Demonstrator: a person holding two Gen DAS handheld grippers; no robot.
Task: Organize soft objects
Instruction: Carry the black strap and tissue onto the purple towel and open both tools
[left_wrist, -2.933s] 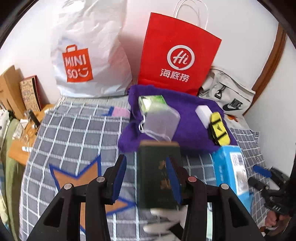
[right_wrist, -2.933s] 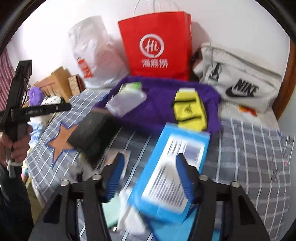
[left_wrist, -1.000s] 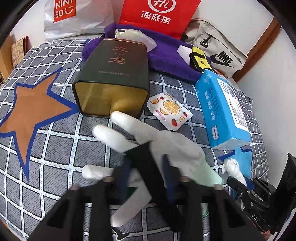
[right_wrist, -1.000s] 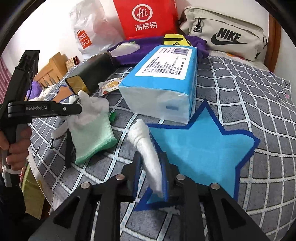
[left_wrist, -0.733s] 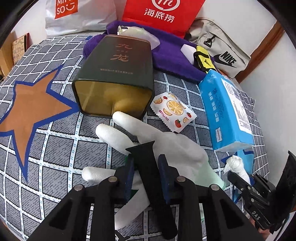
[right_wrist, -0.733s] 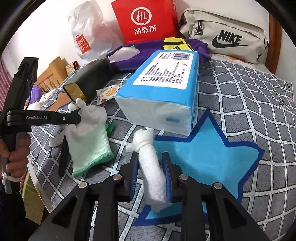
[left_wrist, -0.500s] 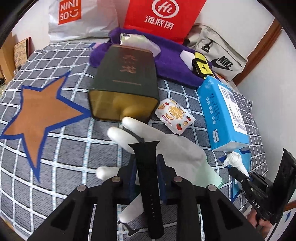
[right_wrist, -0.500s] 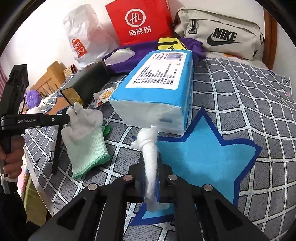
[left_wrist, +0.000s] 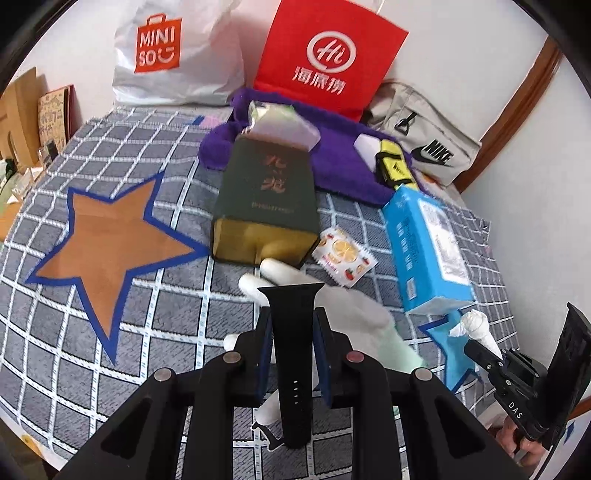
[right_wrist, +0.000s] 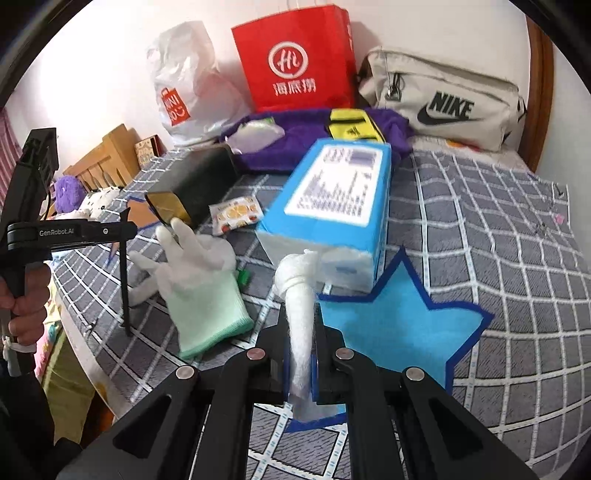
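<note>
the dark green tin (left_wrist: 266, 184) lies on its side near the middle of the bed, its open gold mouth facing near; i cannot tell what it holds. at the far edge two bags stand against the wall: one red paper bag (left_wrist: 325, 59) and, to its left, one white miniso bag (left_wrist: 173, 55); their contents are hidden. one beige nike pouch (right_wrist: 443, 99) lies to the far right, zipped.

the left gripper (left_wrist: 291, 332) is clenched on one black strap (left_wrist: 293, 350), which hangs from the pads above the bed. the right gripper (right_wrist: 300, 332) is clenched on one knotted white cloth (right_wrist: 297, 306), knot pointing away, over the blue star (right_wrist: 399, 332).

one white glove with a mint green cuff (right_wrist: 201, 288) lies flat at the near left, just under and beyond the strap, its fingertips touching or nearly touching the tin's mouth. one fruit-printed sachet (left_wrist: 343, 260) lies between the tin and one blue tissue pack (right_wrist: 332, 206). one purple towel (left_wrist: 343, 162) lies at the far side with a yellow and black item (right_wrist: 352, 125) and a clear wrapped packet (right_wrist: 255, 133) on it.

the surface is a bed with a grey checked cover (left_wrist: 110, 332) bearing one orange star (left_wrist: 107, 229) and the blue one. the walls are white, with wooden trim (left_wrist: 517, 110) at the right.
</note>
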